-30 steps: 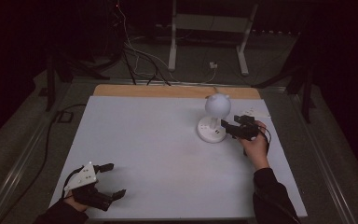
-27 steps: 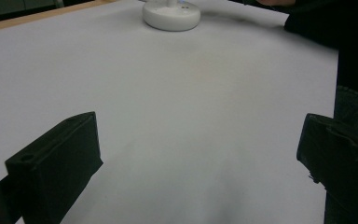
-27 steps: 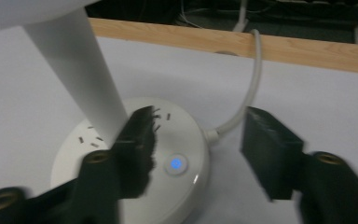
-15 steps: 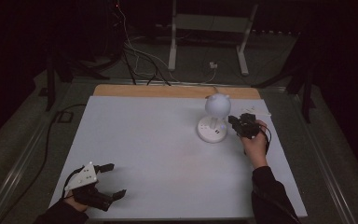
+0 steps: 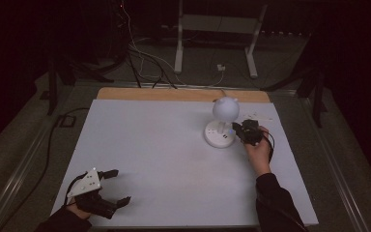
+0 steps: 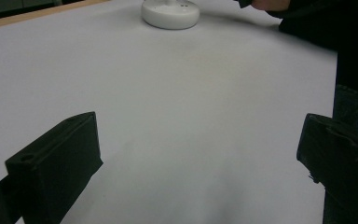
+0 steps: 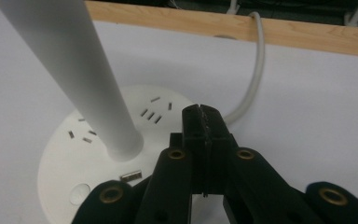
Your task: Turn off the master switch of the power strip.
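A white desk lamp stands at the table's far right, with a globe head (image 5: 225, 108) on a thin stem (image 7: 88, 70). Its round base (image 5: 217, 137) carries socket slots, a USB port and a round button (image 7: 81, 192). My right gripper (image 5: 236, 130) is shut with nothing between its jaws. Its tip (image 7: 200, 116) hovers over the base's right edge, just beside the stem. My left gripper (image 5: 118, 187) rests open near the table's front left corner, far from the lamp. In the left gripper view its jaws (image 6: 200, 154) stand wide apart over bare table, with the lamp base (image 6: 170, 11) far ahead.
The white table top (image 5: 164, 154) has a wooden strip (image 5: 183, 94) along its far edge. The lamp's white cable (image 7: 256, 70) runs from the base over that edge. Beyond the table, cables and a metal stand (image 5: 217, 29) sit on the dark floor.
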A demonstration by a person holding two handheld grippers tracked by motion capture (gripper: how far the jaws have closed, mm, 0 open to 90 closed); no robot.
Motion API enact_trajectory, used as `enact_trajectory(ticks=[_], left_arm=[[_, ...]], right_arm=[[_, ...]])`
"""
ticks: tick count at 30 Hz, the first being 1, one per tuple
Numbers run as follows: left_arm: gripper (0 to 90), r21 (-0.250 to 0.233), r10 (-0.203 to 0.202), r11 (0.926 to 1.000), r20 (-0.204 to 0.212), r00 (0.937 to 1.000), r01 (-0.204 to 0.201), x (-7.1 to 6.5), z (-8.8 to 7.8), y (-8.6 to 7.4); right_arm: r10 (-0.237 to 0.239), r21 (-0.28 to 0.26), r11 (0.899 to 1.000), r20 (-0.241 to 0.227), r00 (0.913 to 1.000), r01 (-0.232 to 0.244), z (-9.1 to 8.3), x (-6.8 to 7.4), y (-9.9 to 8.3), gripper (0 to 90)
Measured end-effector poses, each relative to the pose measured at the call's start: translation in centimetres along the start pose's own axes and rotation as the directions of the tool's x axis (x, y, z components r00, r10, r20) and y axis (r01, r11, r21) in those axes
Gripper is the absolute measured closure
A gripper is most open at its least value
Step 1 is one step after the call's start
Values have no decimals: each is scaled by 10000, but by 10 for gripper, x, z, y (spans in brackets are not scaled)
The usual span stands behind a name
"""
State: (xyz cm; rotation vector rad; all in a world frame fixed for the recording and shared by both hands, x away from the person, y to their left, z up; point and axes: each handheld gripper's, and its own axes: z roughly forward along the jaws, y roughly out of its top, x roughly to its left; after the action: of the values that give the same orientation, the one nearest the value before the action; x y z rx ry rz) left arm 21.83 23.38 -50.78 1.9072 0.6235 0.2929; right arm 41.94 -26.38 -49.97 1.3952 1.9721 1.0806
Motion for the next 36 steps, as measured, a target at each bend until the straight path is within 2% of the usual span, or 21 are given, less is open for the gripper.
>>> enact_trajectory(ticks=[6,15,16,19,26,32,36], left_arm=[[1,-9,-7,10000,3,10000,7,0,0,0],[1,-2,-9,10000,3,10000,9,0,0,0],[1,46,8,10000,24,10000,-8,0,0,0],[1,34,27,10000,48,10000,-27,0,0,0],[1,24,-4,10000,38,10000,4,0,0,0],[1,27,8,10000,52,10000,-8,0,1,0],[1,9,-8,10000,43,10000,8,0,1,0]], right_arm=[[-54,89,9999,-114,9999,55,4,4,-6,900],[-161,73,9998,79,9998,160,6,6,-10,900],[-339,86,9994,201,9992,337,7,8,-10,900],[-434,167,9989,220,9988,430,8,10,-9,900],[-329,188,9993,256,9991,324,9,11,-10,900],[-570,128,9983,473,9973,565,9,14,-11,900],[-495,76,9988,412,9979,492,9,13,-12,900]])
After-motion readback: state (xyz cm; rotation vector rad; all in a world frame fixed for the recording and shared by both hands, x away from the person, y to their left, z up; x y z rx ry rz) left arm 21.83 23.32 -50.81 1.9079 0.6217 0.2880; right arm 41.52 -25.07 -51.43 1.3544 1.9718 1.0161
